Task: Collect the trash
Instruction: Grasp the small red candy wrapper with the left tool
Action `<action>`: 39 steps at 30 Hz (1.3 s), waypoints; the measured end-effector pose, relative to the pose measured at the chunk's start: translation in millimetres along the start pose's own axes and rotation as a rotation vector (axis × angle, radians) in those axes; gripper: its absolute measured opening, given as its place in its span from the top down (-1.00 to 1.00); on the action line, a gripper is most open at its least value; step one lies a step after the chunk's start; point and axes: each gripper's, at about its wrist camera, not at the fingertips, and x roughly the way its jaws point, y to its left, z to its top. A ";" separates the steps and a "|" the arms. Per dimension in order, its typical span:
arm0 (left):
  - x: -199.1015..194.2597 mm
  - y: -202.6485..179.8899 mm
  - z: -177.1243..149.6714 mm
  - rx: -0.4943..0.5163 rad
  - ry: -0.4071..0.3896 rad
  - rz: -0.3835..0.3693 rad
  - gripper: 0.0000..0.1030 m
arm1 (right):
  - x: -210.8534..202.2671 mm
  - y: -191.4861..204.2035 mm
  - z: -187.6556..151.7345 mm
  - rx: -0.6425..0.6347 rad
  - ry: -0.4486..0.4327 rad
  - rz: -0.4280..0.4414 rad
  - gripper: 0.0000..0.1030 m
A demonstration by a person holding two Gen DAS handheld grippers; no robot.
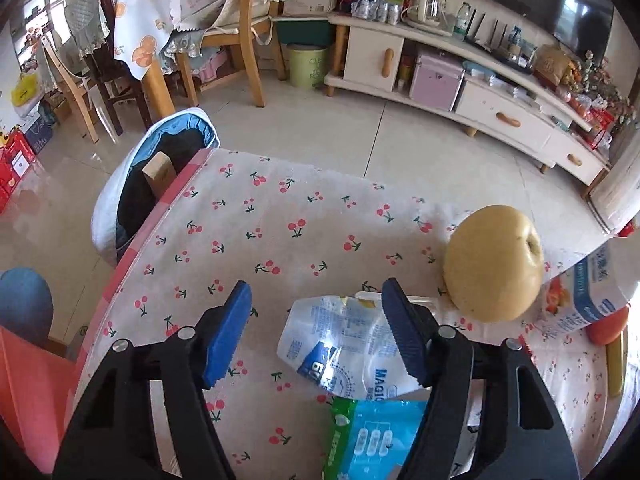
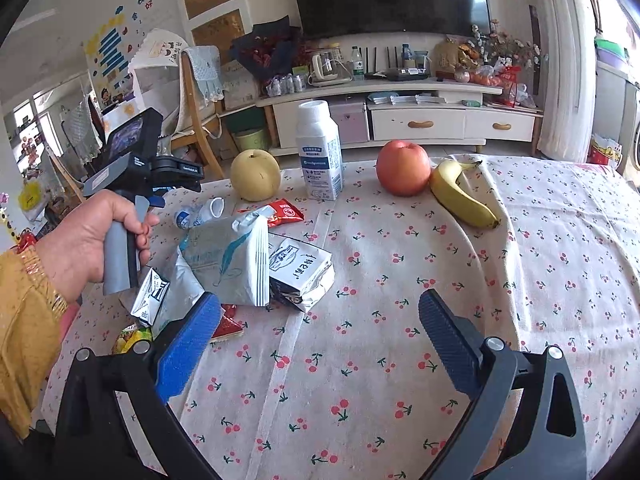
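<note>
Two grippers, both spread and empty. The left gripper (image 1: 316,332) angles down over the crumpled clear-and-blue plastic pouch (image 1: 344,350) on the cherry-print tablecloth (image 1: 248,236), probably lining up a pinch; the right gripper (image 2: 320,340) hangs back beside the wrapper pile (image 2: 240,268).

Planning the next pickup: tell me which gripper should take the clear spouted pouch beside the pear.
Left. The left gripper is open right over the clear spouted pouch, next to the pear. The right gripper is open over bare tablecloth, away from it.
</note>
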 end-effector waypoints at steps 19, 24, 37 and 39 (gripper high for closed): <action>-33.3 -58.3 -98.1 0.319 0.094 -0.186 -0.16 | 0.8 -20.5 3.1 0.048 0.025 -0.036 -0.91; -53.3 -75.6 -133.5 0.411 0.097 -0.256 -0.16 | 0.7 -26.2 1.2 0.059 0.039 -0.035 -0.91; -124.2 -4.0 -112.3 0.330 -0.072 -0.224 -0.36 | 12.5 -24.3 -5.5 0.137 0.152 0.101 -0.91; -117.9 -11.4 -104.1 0.336 -0.075 -0.223 -0.36 | 12.2 -22.3 -6.4 0.129 0.154 0.093 -0.91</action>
